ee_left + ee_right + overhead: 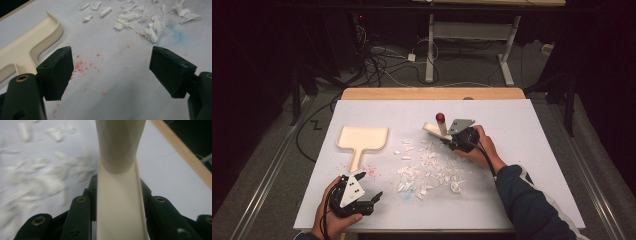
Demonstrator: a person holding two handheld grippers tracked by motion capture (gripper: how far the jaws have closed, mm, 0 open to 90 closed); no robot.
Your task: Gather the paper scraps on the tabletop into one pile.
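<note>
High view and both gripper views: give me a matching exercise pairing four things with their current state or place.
Things:
1. cream plastic dustpan
2. cream brush with a red-tipped handle
3. white paper scraps
4. left claw

States:
A. scattered across the middle of the white table
B. open over red specks, holding nothing
C. lying flat, untouched, toward the table's left
D. clamped in the right claw

Pairs: 1-C, 2-D, 3-A, 4-B
</note>
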